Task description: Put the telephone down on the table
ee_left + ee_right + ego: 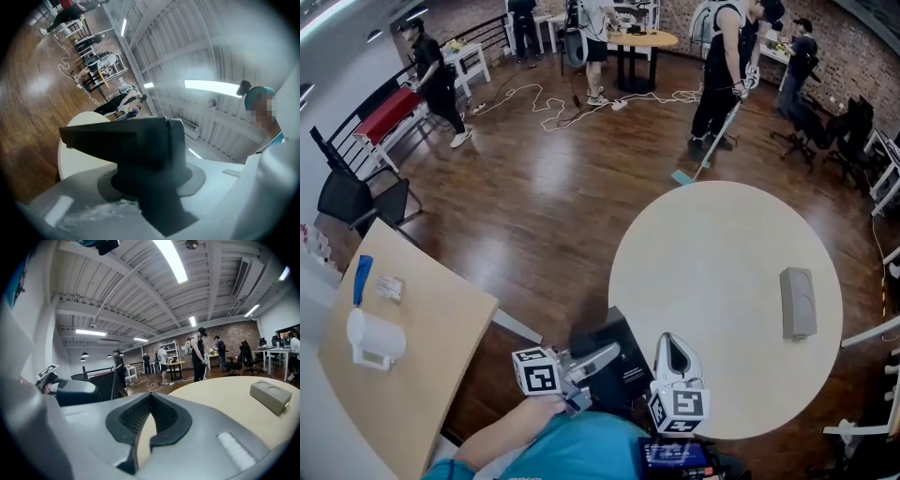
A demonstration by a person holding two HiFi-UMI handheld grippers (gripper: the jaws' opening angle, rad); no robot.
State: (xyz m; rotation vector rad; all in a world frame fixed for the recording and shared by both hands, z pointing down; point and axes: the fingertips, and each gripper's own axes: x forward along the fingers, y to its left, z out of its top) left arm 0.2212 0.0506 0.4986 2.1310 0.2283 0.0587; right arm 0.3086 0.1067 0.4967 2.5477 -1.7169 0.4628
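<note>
The telephone (623, 367) is a flat black slab held in the air at the near left rim of the round beige table (722, 281). My left gripper (605, 354) is shut on it. In the left gripper view the black telephone (122, 140) fills the space between the jaws, with the table (77, 157) behind it. My right gripper (672, 340) hovers over the table's near edge just right of the telephone, its jaws together and nothing between them. The right gripper view shows its pads (157, 416) meeting at the tips and the left gripper (70, 391) off to the left.
A grey box (797, 302) lies on the right part of the round table, also in the right gripper view as the grey box (269, 397). A wooden table (422, 375) with a white roll (375, 339) stands at left. Several people, chairs and floor cables (562, 108) are farther back.
</note>
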